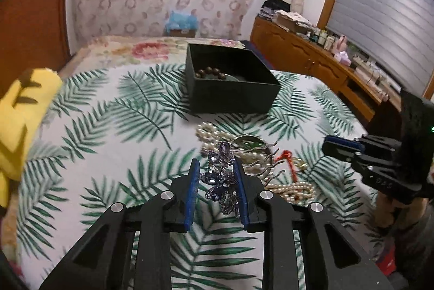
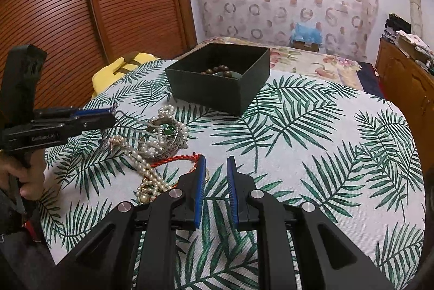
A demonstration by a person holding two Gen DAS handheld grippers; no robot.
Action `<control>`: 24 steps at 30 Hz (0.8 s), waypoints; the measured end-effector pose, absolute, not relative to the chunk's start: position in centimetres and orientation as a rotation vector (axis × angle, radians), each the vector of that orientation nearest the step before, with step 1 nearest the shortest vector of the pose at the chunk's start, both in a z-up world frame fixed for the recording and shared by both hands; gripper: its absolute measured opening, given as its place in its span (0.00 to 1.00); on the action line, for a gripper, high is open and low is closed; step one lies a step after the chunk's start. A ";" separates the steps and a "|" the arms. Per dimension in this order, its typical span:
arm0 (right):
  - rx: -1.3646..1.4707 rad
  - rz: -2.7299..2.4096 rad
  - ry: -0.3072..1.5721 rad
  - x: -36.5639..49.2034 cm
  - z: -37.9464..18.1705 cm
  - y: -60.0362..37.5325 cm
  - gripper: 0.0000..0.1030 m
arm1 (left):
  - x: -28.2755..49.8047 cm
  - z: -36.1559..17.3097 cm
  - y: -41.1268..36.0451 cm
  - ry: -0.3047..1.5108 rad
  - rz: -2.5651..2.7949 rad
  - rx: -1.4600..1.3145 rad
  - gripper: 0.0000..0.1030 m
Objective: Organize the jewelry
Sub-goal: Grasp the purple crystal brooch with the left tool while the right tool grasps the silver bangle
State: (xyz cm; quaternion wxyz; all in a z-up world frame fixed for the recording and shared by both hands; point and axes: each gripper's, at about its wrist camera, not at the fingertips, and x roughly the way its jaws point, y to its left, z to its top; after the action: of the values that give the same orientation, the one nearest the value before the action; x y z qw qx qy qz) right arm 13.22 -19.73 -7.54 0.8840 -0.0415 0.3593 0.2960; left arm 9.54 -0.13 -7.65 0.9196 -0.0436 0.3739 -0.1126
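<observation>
My left gripper (image 1: 217, 167) is shut on a purple rhinestone flower hair comb (image 1: 221, 178), held just above the jewelry pile; the comb's metal prongs (image 1: 267, 162) stick out to the right. The pile holds pearl necklaces (image 1: 294, 191), a silver bangle with a green stone (image 2: 168, 135) and a red cord (image 2: 176, 159). A dark open box (image 1: 230, 81) stands beyond, with a brown bead bracelet (image 1: 210, 72) inside. My right gripper (image 2: 215, 162) is open and empty, right of the pile. The left gripper also shows in the right wrist view (image 2: 108, 116).
A leaf-print cloth (image 2: 312, 140) covers the table. A yellow cushion (image 1: 19, 121) lies at the left edge. A wooden dresser (image 1: 312, 59) with clutter stands at the right, a floral bed (image 1: 135, 49) behind the table.
</observation>
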 end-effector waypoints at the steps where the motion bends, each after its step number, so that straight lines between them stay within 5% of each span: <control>1: -0.088 0.618 0.748 13.2 -7.5 -19.7 0.17 | 9.5 -7.7 -0.1 0.763 -0.215 -0.062 0.23; 24: -0.109 0.743 0.775 12.0 -8.3 -16.3 0.17 | 8.8 -4.0 1.3 0.668 -0.167 -0.006 0.23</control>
State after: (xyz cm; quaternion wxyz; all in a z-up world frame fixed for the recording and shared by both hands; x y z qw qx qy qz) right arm 11.96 -16.34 -8.27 0.8578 -0.0518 0.3691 0.3539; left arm 8.76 1.29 -4.04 0.9412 -0.0028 0.3276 -0.0820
